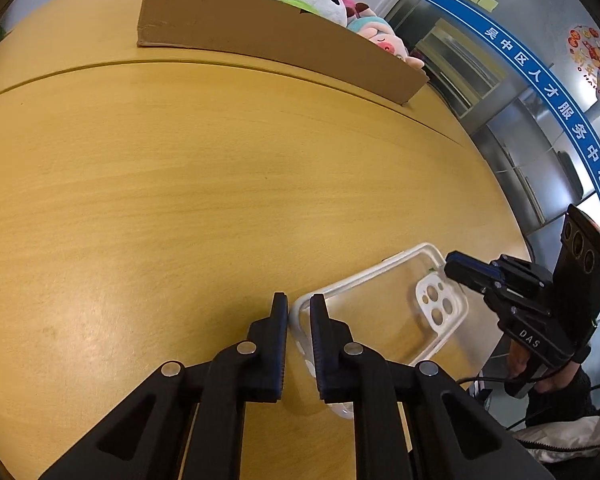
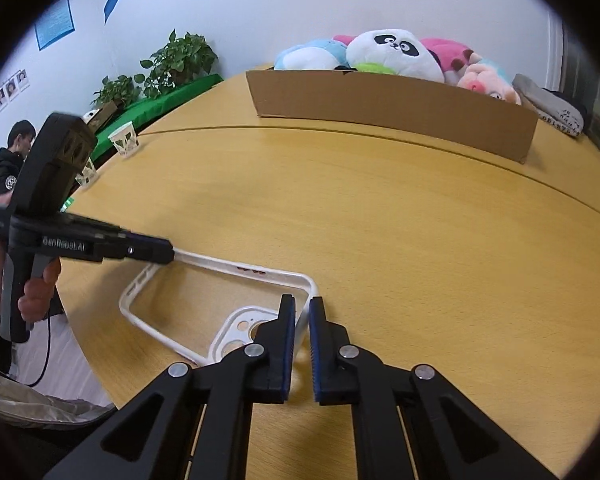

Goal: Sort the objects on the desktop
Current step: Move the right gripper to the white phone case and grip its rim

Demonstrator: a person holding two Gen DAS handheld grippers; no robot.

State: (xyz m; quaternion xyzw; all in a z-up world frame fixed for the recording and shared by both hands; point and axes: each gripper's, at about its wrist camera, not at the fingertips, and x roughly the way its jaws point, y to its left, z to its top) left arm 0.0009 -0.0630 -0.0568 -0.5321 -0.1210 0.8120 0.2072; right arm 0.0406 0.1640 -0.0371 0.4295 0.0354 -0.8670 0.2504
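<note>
Grippers are pinching a clear phone case (image 1: pixel 384 308) at opposite ends, near the front edge of the wooden table (image 1: pixel 180 184). Nearest in the left wrist view, the left gripper (image 1: pixel 299 312) is closing its jaws on the case's white rim at one corner, the rim sitting between the blue pads. In the right wrist view, the right gripper (image 2: pixel 302 316) is likewise clamping the rim at the corner beside the camera cut-out (image 2: pixel 242 330), while the left gripper is showing at the far corner, gripping the rim there. The case is lying flat on the table with its open side up.

Farther back, a cardboard box (image 2: pixel 392 114) is standing across the table's seam, and plush toys (image 2: pixel 392 56), a panda among them, are rising above its wall. A paper cup (image 2: pixel 125 139) is standing well apart at the table's left edge.

Judged step: the two-handed grasp is just being secured, with lifting not yet begun. The next move is calling for both grippers to rise together, keeping even tension so the thin rim is not twisting or slipping out.
</note>
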